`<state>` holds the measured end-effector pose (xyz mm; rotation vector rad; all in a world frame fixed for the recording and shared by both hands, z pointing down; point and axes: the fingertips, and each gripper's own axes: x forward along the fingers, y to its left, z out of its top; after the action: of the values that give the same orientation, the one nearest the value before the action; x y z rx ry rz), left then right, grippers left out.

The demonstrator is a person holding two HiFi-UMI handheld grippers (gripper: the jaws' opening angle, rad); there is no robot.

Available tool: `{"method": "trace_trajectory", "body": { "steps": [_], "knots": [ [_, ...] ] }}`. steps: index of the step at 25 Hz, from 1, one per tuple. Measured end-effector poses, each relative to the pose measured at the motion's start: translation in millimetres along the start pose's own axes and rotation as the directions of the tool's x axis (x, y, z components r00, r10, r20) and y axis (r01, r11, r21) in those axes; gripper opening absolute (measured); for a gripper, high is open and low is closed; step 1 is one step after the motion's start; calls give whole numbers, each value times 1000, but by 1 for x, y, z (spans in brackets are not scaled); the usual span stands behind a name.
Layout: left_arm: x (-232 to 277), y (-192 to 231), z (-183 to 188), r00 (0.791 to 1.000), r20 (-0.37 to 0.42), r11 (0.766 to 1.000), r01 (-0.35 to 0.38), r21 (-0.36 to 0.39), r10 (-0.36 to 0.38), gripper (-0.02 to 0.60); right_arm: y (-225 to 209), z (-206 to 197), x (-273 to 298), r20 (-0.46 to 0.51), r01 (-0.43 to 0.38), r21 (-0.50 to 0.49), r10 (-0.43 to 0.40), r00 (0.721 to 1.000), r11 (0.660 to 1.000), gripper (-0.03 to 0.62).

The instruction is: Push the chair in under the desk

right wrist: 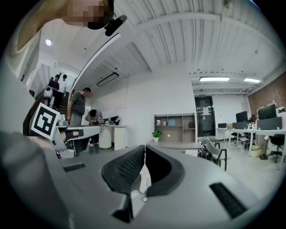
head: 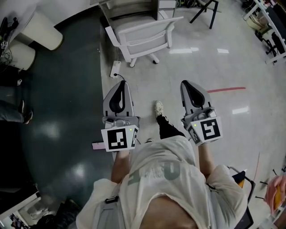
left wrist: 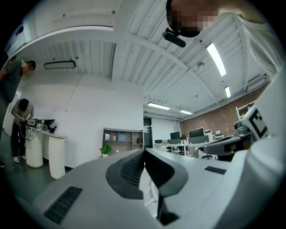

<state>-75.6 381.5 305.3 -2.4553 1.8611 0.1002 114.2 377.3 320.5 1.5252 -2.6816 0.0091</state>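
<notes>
Head view: the white mesh-backed office chair (head: 143, 33) stands ahead by the pale worktop (head: 129, 6), well apart from the left gripper (head: 121, 87) and right gripper (head: 187, 86), whose jaws are pressed together and empty. It is probably light, stiff and free-rolling on the glossy open-office floor (head: 214, 67), so push at the backrest's top rail.

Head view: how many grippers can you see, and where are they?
2. The left gripper is left of centre and the right gripper is right of centre. Both are shut and empty, pointing toward the white chair ahead. None appears hidden.
</notes>
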Motion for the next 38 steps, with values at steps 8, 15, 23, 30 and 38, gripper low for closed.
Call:
{"method": "trace_trajectory", "body": {
  "steps": [8, 15, 23, 30, 38],
  "knots": [
    [150, 29, 3, 999, 17, 999, -49, 19, 49, 15, -99, 2, 125, -63, -44, -9, 44, 997, 999, 20],
    [236, 51, -7, 999, -16, 998, -45, 46, 46, 15, -130, 0, 213, -101, -116, 11, 117, 988, 993, 20],
    [330, 82, -29, 999, -26, 999, 25, 23, -24, 17, -158, -3, 310, -109, -111, -13, 109, 988, 994, 20],
    [395, 117, -42, 991, -74, 994, 109, 22, -107, 18, -180, -4, 382, -171, -88, -32, 81, 982, 996, 20],
    [432, 79, -96, 876, -307, 918, 396, 14, -373, 218, -193, -27, 415, -244, -276, -82, 250, 937, 958, 244]
  ]
}}
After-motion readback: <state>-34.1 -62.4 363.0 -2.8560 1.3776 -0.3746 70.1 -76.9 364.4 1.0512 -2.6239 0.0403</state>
